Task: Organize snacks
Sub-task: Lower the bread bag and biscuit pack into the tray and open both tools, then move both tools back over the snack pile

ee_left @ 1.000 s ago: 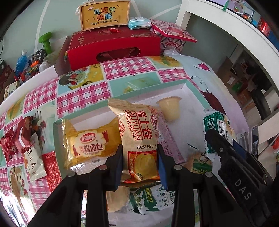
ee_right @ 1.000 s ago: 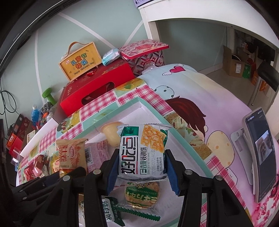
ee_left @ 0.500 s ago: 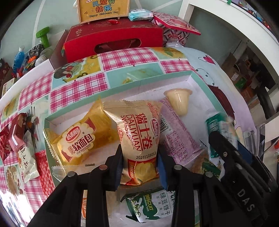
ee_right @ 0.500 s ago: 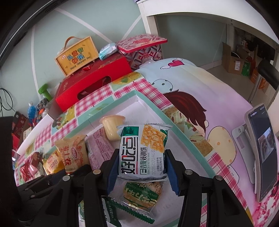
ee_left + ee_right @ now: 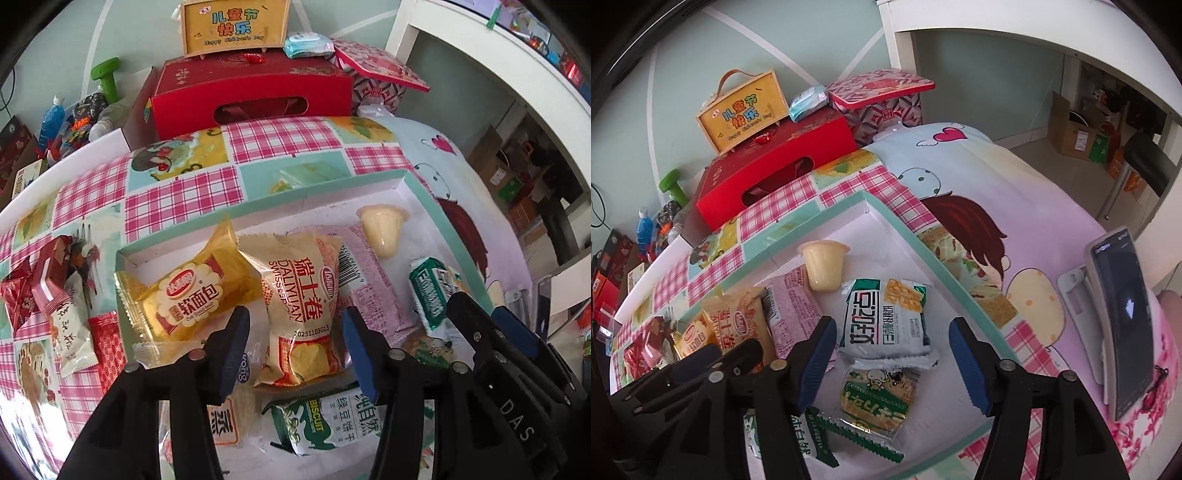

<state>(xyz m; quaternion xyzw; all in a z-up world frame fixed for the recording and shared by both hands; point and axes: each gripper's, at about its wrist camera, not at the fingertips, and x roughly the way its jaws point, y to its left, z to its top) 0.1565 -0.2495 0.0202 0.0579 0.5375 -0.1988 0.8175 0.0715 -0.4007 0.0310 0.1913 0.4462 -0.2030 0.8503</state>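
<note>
A: Where does the left gripper sit?

B: Low in the frame's centre. Its blue fingers are spreading apart either side of the Swiss roll packet, no longer pinching it. The packet lies in the white tray, beside the yellow soft bread packet.

A: And the right gripper?

B: Lower centre too, fingers widening, clear of the white-and-green cracker packet between them. A pale jelly cup stands above it in the frame.
</note>
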